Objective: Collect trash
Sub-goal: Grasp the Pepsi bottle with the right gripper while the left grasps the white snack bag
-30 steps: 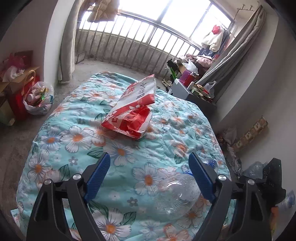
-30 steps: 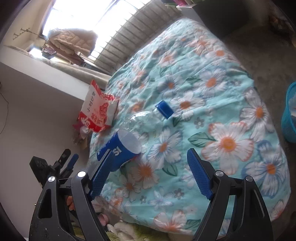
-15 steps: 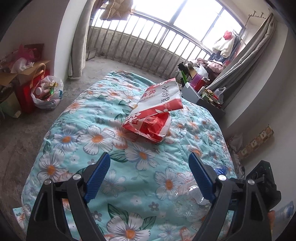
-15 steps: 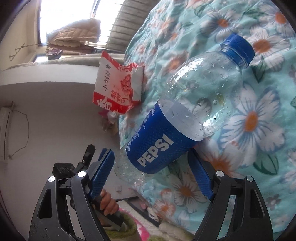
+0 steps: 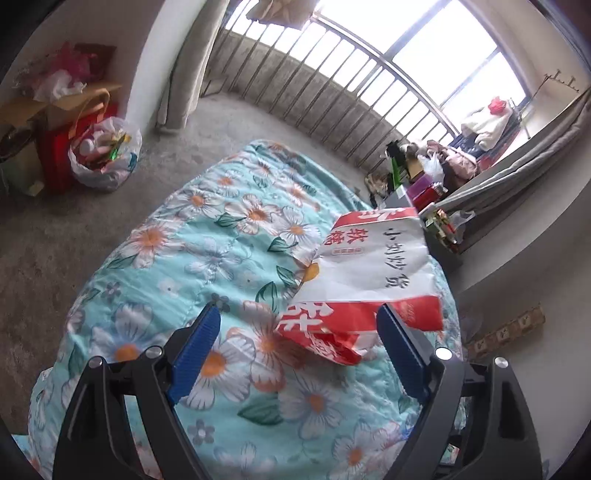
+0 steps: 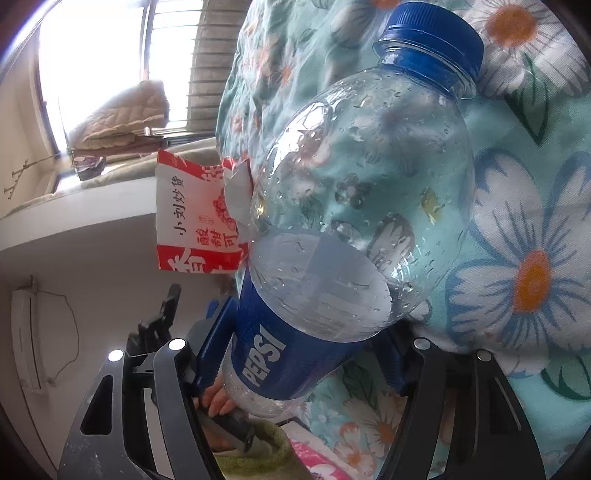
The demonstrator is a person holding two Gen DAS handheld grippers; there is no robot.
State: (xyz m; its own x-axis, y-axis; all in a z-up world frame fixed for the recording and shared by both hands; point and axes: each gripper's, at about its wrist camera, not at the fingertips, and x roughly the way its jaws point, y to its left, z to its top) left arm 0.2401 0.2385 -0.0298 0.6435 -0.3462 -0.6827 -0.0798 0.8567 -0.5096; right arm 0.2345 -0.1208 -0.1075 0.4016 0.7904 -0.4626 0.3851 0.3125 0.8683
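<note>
Two pieces of trash lie on the floral quilt (image 5: 229, 251) — a red-and-white snack bag (image 5: 365, 280) toward its right edge, and a clear Pepsi bottle (image 6: 343, 236) with a blue cap (image 6: 436, 33), on its side. Left gripper (image 5: 295, 350) spread wide, fingers released, the bag's near end just between the blue pads (image 5: 195, 347). Right gripper (image 6: 299, 354) straddles the bottle's labelled lower half — pads look pressed to the label, though whether it is truly clenched I cannot tell.
</note>
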